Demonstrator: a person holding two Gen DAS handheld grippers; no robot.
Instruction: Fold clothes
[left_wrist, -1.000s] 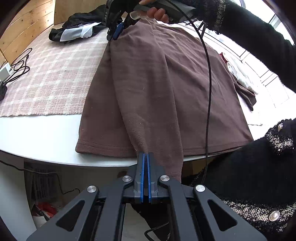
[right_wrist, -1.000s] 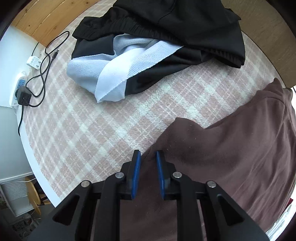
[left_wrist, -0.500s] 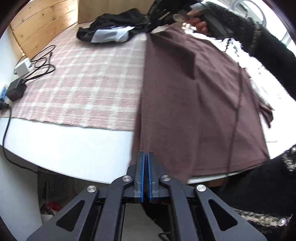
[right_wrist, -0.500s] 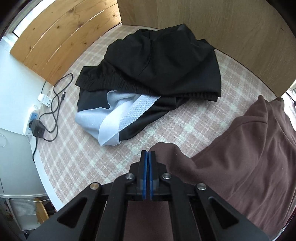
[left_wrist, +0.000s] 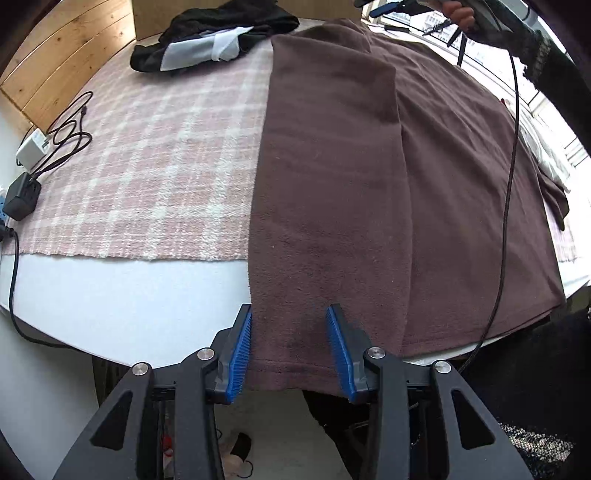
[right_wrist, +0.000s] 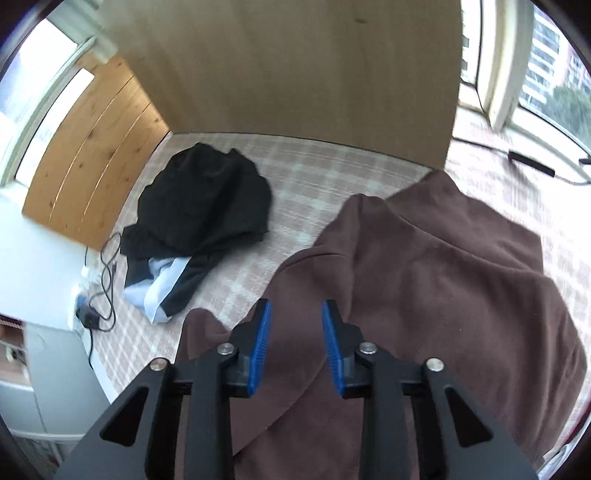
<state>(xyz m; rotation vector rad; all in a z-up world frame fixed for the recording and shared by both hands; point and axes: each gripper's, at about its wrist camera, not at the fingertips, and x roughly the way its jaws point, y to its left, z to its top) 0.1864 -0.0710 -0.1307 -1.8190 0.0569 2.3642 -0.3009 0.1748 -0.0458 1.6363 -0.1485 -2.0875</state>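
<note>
My left gripper (left_wrist: 288, 347) stands wide open at the table's near edge, its blue pads (left_wrist: 240, 354) spread either side of the hem of the brown garment (left_wrist: 332, 184). Nothing is held; whether the pads touch the cloth I cannot tell. The hem hangs slightly over the white table (left_wrist: 122, 295) rim at 6 o'clock in the left wrist view.

The brown garment lies flat, running from 6 o'clock up to 12 o'clock, with one side folded over itself: a long fold edge runs lengthwise through its middle. Its left edge is straight, lying over the pink plaid cloth (left_wrist: 166, 166) that covers most of the table.

My right gripper (right_wrist: 295, 347) is also wide open, empty, hovering above the far end of the garment (right_wrist: 443, 295). In the left wrist view it shows at about 1 o'clock (left_wrist: 384, 7), raised clear of the fabric, with a black cable (left_wrist: 511, 166) trailing from it across the garment.

In the right wrist view the collar end of the garment sits at centre right; a loose brown flap lies at 7 o'clock beside the left pad.

A black and white garment (left_wrist: 214, 40) is heaped at 11 o'clock in the left wrist view, apart from the brown one. A charger and coiled cable (left_wrist: 55, 144) lie at 9 o'clock on the plaid cloth. A wooden panel (right_wrist: 295, 66) stands behind the table.
</note>
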